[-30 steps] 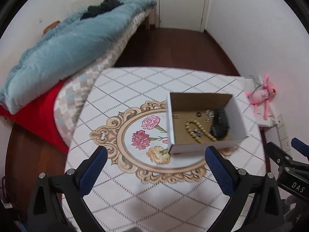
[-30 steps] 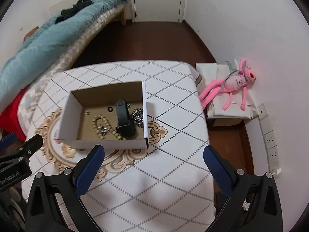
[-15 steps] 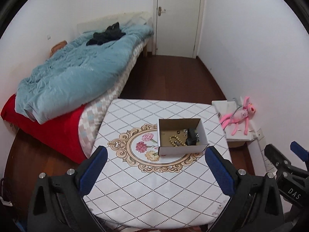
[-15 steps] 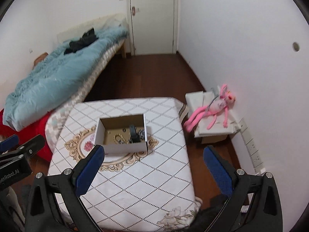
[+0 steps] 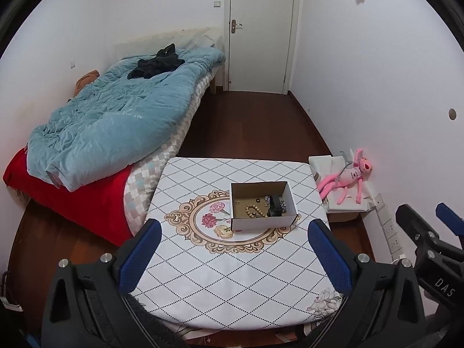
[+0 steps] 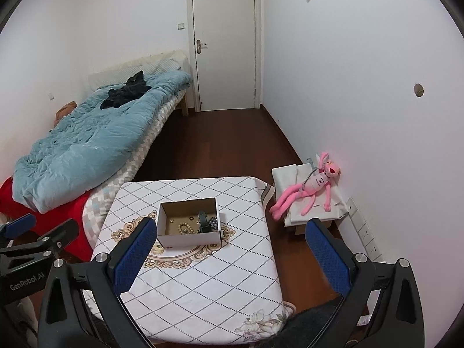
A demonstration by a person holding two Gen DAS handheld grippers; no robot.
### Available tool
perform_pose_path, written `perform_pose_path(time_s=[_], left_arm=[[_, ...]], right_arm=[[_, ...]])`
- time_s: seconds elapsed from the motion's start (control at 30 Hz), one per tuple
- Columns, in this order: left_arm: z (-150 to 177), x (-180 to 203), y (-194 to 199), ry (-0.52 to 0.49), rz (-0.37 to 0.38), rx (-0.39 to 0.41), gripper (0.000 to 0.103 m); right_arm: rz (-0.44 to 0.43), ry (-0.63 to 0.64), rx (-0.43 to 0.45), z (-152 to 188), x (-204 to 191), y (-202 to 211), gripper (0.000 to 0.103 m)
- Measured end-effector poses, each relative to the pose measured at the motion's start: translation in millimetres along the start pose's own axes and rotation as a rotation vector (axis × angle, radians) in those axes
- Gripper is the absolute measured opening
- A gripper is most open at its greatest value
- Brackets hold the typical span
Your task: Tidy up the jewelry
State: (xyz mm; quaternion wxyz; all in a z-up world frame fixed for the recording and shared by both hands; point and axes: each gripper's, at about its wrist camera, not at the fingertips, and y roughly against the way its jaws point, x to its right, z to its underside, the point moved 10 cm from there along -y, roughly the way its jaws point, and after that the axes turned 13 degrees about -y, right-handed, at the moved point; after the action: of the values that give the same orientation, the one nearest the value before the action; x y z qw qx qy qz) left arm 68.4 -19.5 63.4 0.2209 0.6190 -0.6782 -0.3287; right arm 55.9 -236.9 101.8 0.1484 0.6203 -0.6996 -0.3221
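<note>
I'm in a home bedroom: bed (image 5: 121,127) with blue duvet (image 5: 116,116), closed door (image 6: 224,43), plush toy (image 6: 310,187).

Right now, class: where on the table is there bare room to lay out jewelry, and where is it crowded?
Free: the table between the box and the near edge, the strip behind the box, and its left side. Crowded: inside the box, where beads and a black piece bunch at the right.

1. We are seeing small pieces inside the cardboard box (image 5: 262,220) — beads (image 5: 254,210), a dark strap (image 5: 275,204) — too small to identify further.
2. The table (image 6: 203,290) near edge is hiding behind the right gripper (image 6: 232,258).
3. The left gripper (image 5: 232,256) is getting cut off at the bottom edge.
</note>
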Motion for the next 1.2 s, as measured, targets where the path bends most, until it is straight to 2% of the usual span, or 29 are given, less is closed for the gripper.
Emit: perform_pose_path(time_s=[0.17,0.3,0.73,0.9,1.2], left_arm=[[3.4,4.3,-4.9,-0.007,0.002,-0.025,0.103],[3.3,8.3,-26.6,-0.016,0.008,-0.064,0.103],[-7.7,2.6,-114.8,0.001,-0.001,-0.202,0.103],[-9.0,0.6,-136.3,-0.011,-0.008,-0.232,0.103],[-1.5,-1.2,-156.4,-0.003,0.001,-0.276,0.103]], right_arm=[[0.002,-0.008,-0.037,5.4,0.7,-12.7,0.103],[0.010,-0.003,-0.066,6.9,-1.0,-34.1,0.103],[0.055,0.010,-0.205,7.9,-4.4,-142.8,0.103],[0.075,0.009,-0.260,12.7,-2.3,-177.0,0.103],[0.088,0.020,-0.318,26.7,-4.5,-203.5,0.103]])
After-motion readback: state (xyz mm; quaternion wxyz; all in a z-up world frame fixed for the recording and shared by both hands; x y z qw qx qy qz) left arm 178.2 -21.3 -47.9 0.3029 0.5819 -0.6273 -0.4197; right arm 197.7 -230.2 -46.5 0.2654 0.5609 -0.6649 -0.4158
